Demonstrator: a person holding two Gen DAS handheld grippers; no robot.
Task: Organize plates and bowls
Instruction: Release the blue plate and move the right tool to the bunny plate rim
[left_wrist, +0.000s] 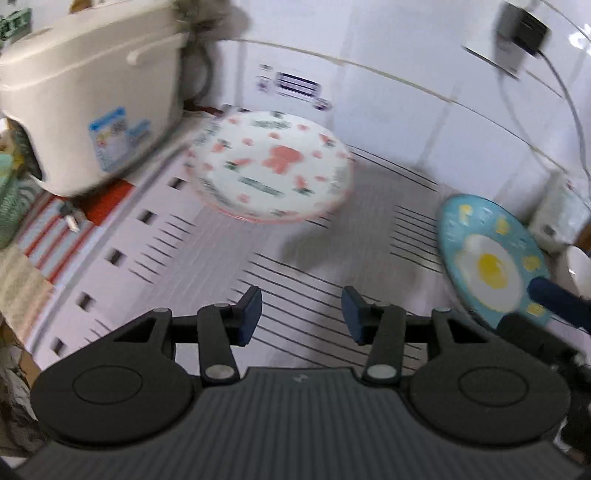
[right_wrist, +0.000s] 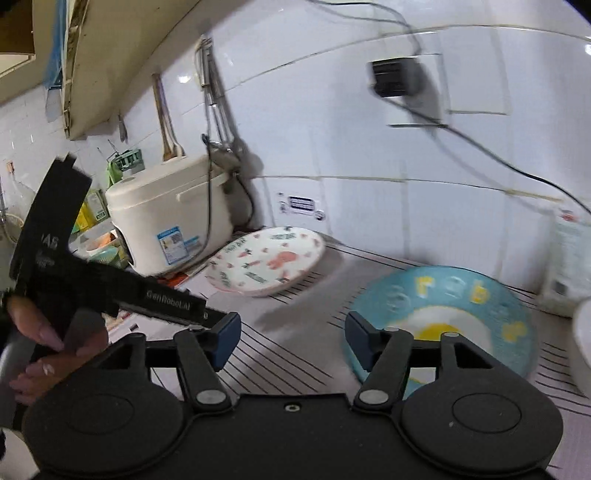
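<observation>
Two plates on the pale lined tabletop (left_wrist: 295, 295), well apart — a white round plate with pink and green prints (left_wrist: 271, 166) far ahead near the cream rice cooker (left_wrist: 88, 110), a blue round plate with a fried-egg picture (right_wrist: 443, 317) off to the right. Left gripper (left_wrist: 301, 314) and right gripper (right_wrist: 291, 339) both spread wide, holding nothing. Blue plate just ahead and right of the right fingers (right_wrist: 360, 341) — probably the nearer reach; white plate straight ahead of the left, farther off.

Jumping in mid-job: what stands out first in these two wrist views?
Two bright plates on the grey grooved counter: a white plate with pink prints near the back wall, beside the cream rice cooker, and a blue fried-egg plate to the right. Both the left gripper and the right gripper are open, holding nothing.
</observation>
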